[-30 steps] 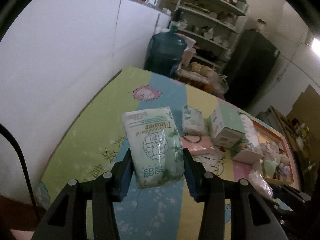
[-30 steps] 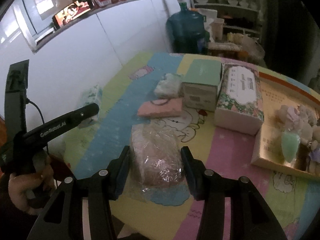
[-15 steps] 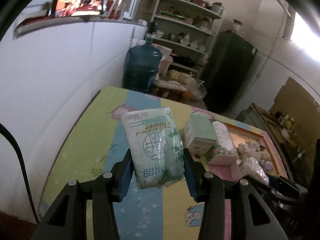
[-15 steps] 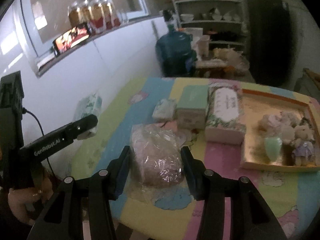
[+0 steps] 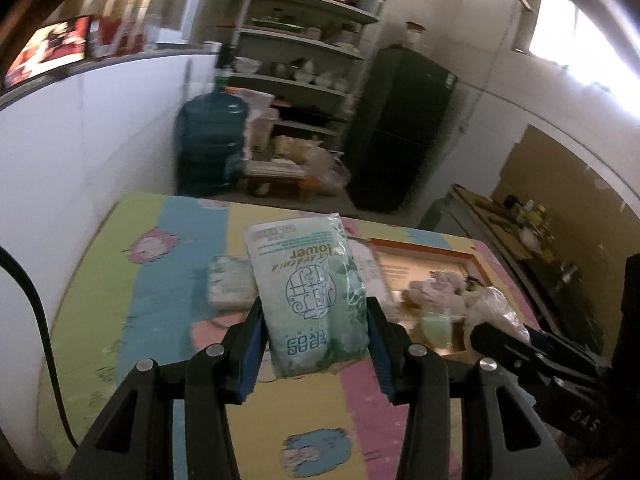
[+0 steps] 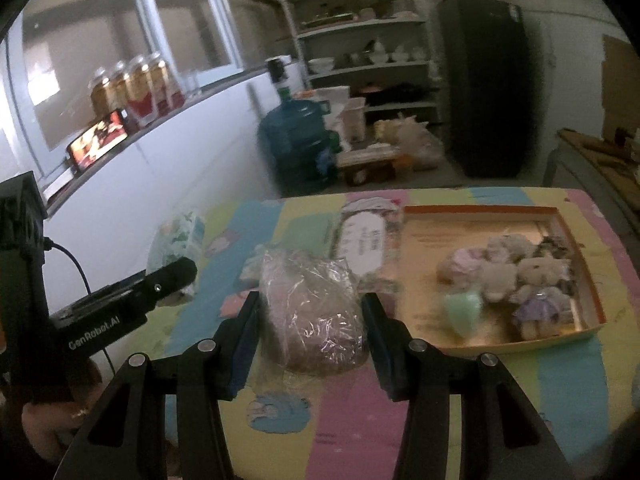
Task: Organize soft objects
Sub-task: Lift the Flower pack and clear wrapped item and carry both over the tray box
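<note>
My left gripper (image 5: pixel 316 330) is shut on a green-and-white tissue pack (image 5: pixel 310 292), held upright above the colourful table (image 5: pixel 168 280). My right gripper (image 6: pixel 312 328) is shut on a brownish soft thing wrapped in clear plastic (image 6: pixel 314 316), also lifted off the table. In the right wrist view the left gripper (image 6: pixel 176 280) and its tissue pack (image 6: pixel 176 240) appear at the left. The right gripper's finger (image 5: pixel 520 348) and its plastic-wrapped bundle (image 5: pixel 496 312) show at the right of the left wrist view. An orange-rimmed box (image 6: pixel 580 248) holds several plush toys (image 6: pixel 516 276).
A white tissue box (image 6: pixel 366 240) lies left of the orange box. A small tissue pack (image 5: pixel 230 286) rests on the table. Behind the table stand a blue water jug (image 6: pixel 296 140), shelves (image 6: pixel 368 40) and a dark fridge (image 6: pixel 488 92). A white wall (image 5: pixel 80 140) borders the left.
Both grippers have risen and swung right with their loads still held. More of the room and the whole orange box have come into sight.
</note>
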Available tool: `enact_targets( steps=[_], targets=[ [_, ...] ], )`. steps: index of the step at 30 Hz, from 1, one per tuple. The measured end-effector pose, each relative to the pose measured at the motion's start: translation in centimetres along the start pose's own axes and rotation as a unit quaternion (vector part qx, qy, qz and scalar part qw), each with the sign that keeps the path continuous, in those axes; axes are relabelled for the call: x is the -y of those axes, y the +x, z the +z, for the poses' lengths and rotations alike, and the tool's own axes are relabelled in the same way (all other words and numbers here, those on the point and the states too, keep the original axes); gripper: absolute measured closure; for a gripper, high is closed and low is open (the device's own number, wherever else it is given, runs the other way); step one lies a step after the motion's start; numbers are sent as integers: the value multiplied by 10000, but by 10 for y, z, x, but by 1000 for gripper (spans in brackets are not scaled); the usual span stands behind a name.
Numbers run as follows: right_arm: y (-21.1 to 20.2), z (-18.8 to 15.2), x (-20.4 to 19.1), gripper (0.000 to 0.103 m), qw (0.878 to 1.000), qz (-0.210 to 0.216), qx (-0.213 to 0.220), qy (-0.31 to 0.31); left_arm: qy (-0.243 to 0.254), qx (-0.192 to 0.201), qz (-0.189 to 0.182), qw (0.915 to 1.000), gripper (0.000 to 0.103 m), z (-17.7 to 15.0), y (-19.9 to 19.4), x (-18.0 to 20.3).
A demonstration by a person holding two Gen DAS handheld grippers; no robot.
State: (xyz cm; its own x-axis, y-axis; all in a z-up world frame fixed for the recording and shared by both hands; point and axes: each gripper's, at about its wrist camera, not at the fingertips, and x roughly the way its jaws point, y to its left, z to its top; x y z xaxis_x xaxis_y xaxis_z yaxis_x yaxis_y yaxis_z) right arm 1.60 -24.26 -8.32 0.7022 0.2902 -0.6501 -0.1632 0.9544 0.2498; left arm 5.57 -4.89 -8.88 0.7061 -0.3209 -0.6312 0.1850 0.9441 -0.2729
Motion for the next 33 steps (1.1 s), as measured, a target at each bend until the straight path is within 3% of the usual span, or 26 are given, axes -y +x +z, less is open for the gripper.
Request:
enact_targets(
  steps=[14, 33],
  targets=[
    [-22, 8, 67, 51, 9980, -447, 194, 413, 515, -282, -570, 9966, 56, 7, 40, 77],
    [-19, 15, 146, 51, 9943, -687, 127, 807, 772, -623, -865, 9913, 56, 9, 97, 145]
  ],
)
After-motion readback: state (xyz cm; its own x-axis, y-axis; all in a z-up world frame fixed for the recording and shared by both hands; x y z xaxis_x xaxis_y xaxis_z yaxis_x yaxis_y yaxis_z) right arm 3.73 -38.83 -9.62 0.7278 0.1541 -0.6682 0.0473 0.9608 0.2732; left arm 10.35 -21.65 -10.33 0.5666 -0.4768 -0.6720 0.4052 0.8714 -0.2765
